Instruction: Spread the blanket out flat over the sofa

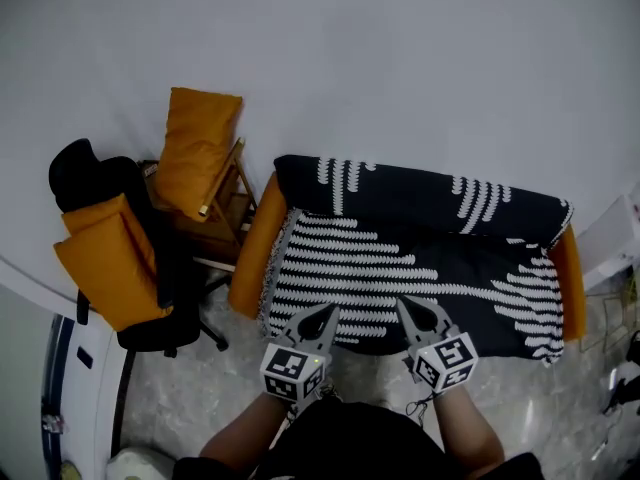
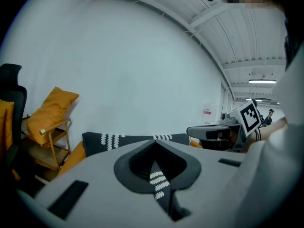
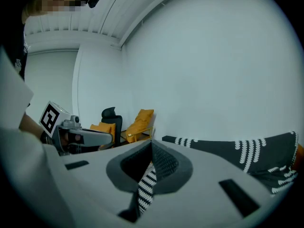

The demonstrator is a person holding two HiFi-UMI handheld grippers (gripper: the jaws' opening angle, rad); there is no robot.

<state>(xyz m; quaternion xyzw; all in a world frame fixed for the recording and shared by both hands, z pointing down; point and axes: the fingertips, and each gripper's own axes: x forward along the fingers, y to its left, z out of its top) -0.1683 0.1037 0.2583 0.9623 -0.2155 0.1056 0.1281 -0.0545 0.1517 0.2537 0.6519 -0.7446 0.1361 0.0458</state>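
Note:
A black blanket (image 1: 420, 203) with white dash stripes lies over the orange sofa (image 1: 254, 256), covering its backrest and seat. My two grippers hang side by side over the blanket's front edge. The left gripper (image 1: 329, 314) is shut, and a narrow strip of striped fabric (image 2: 158, 182) shows in the slit between its jaws. My right gripper (image 1: 404, 306) is shut too, with striped fabric (image 3: 147, 188) in its slit. From the left gripper view (image 2: 154, 142) the right gripper (image 2: 211, 131) sits level beside it. The right gripper view (image 3: 152, 144) shows the draped backrest (image 3: 247, 151).
To the left of the sofa stands a wooden chair (image 1: 228, 203) with an orange cushion (image 1: 198, 148). A black office chair (image 1: 150, 268) with an orange pad (image 1: 108, 258) is nearer me. A white unit (image 1: 612, 236) stands at the right. A pale wall is behind.

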